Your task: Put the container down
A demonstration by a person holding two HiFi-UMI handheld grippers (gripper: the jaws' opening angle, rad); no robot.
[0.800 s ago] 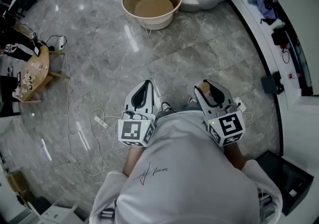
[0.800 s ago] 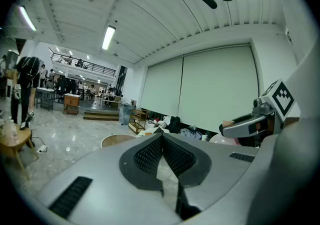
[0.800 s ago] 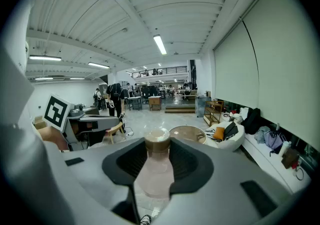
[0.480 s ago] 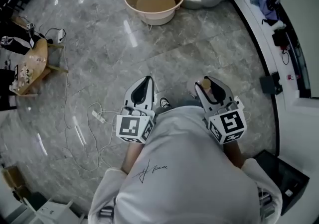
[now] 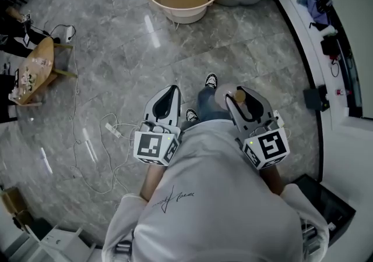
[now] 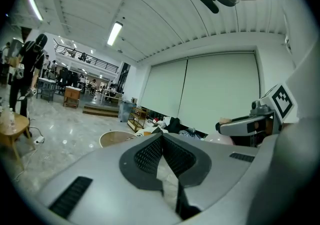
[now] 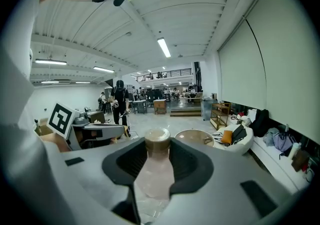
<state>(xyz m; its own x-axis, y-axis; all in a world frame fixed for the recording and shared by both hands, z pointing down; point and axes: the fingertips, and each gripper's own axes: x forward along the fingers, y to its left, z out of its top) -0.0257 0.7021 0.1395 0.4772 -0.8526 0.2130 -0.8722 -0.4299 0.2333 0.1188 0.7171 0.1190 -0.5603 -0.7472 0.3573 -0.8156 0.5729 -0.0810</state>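
Right gripper [image 5: 236, 96] clenched on pale container [image 7: 156, 169], tan cap. Left gripper [image 5: 170, 93] jaws pressed together. Round tub [image 5: 185, 17] on floor ahead; cable [image 5: 114, 133] left.

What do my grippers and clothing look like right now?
The left gripper and right gripper have light grey shells, black textured jaw pads, each carrying a cube with black-and-white square markers. The person wears a white shirt with dark print.

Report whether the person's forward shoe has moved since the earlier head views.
Yes. The shoe has stepped forward, toward the beige tub.
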